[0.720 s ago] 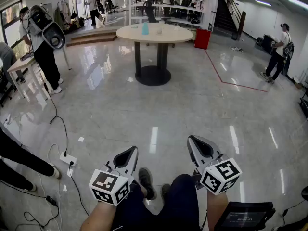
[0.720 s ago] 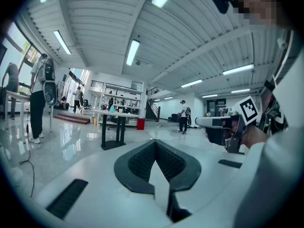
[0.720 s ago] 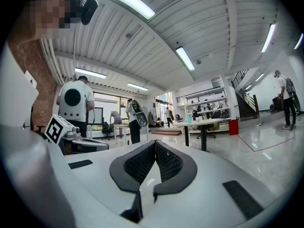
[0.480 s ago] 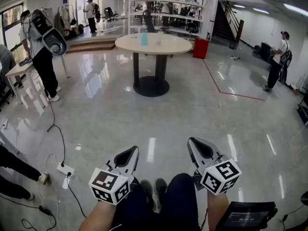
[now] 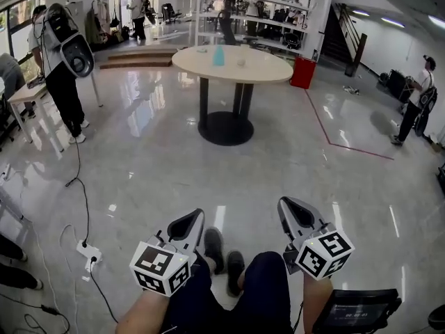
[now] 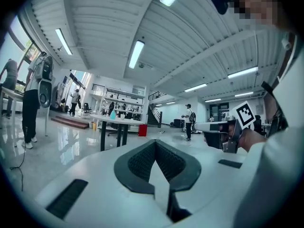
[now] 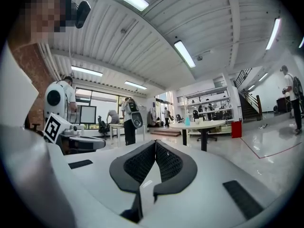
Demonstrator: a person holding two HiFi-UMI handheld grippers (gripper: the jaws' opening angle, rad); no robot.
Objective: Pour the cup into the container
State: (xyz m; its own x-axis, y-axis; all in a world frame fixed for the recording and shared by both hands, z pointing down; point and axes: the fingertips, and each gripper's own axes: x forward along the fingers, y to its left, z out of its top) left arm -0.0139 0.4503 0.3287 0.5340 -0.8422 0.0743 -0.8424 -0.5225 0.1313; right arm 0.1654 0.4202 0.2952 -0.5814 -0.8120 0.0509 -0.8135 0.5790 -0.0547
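Far beyond closed L tongs (image 5: 197,214), R tongs (image 5: 284,202): cup (image 5: 241,62) on table (image 5: 208,72).

No text, number or brand is legible. The screen (image 5: 356,314), well apart from the round table (image 5: 268,68), shows lines too small to read.

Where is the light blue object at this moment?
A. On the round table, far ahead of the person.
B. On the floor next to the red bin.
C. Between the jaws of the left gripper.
A: the light blue object stands on the round table across the floor, while the left gripper and the right gripper are both shut with nothing between their jaws.
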